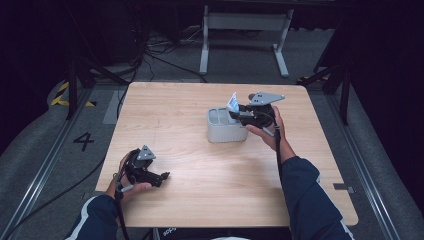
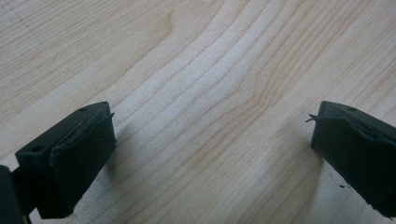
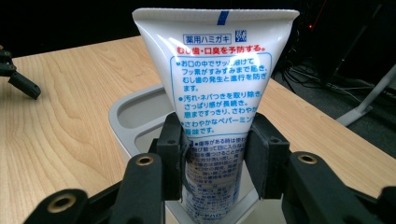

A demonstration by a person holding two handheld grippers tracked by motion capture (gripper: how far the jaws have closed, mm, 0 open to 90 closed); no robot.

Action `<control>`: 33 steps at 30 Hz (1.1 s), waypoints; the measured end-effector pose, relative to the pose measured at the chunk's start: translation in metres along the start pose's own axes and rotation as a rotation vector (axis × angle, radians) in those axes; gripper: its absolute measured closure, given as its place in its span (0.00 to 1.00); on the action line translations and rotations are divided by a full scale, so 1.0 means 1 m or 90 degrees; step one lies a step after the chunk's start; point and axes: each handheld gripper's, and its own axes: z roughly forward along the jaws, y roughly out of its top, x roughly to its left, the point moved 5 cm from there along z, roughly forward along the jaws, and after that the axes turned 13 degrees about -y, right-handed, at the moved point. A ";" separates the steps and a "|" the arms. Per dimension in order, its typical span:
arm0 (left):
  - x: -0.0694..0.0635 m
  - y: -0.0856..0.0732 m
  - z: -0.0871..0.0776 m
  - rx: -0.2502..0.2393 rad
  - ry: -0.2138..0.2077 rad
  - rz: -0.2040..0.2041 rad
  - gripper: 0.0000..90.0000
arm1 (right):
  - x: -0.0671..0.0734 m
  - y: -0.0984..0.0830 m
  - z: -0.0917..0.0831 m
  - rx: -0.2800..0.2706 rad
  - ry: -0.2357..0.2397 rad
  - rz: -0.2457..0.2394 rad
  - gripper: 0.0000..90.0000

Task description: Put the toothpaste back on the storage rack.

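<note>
White plastic toothpaste tube (image 3: 219,93), blue and red print, crimped end up, pinched between my right gripper (image 3: 215,156) pads. Its lower end sits inside the grey rounded plastic caddy (image 3: 140,112); cap hidden. Left gripper (image 2: 210,144) spread wide over pale wood-grain table (image 2: 196,70), well apart from caddy.

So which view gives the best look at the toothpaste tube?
The right gripper view: the toothpaste tube stands close up, its print readable, clamped in the right claw over the grey holder. The high view shows a small white tip.
</note>
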 end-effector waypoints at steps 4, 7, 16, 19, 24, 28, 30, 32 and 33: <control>0.000 0.000 0.000 0.000 0.000 0.000 0.00 | 0.000 -0.003 0.000 0.013 -0.002 -0.007 0.69; 0.000 0.000 0.000 0.000 0.000 0.000 0.00 | -0.001 -0.005 0.000 0.022 -0.003 -0.009 0.69; 0.000 0.000 0.000 0.000 0.000 0.000 0.00 | -0.001 -0.005 -0.001 0.026 0.003 -0.011 0.68; 0.000 0.000 0.000 0.000 0.000 0.000 0.00 | 0.000 -0.005 -0.001 0.027 0.006 -0.013 0.67; 0.000 0.000 0.000 0.000 0.000 0.000 0.00 | 0.001 -0.005 -0.002 0.029 0.011 -0.013 0.66; 0.000 0.000 0.000 0.000 0.000 0.000 0.00 | 0.004 -0.005 -0.003 0.033 0.020 -0.023 0.65; 0.000 0.000 0.000 0.000 0.000 0.000 0.00 | 0.006 -0.004 -0.003 0.033 0.023 -0.028 0.64; 0.000 0.000 0.000 0.000 0.000 0.000 0.00 | 0.006 -0.003 -0.004 0.031 0.026 -0.028 0.64; 0.000 0.000 0.000 0.000 0.000 0.000 0.00 | 0.006 -0.003 -0.004 0.031 0.026 -0.028 0.64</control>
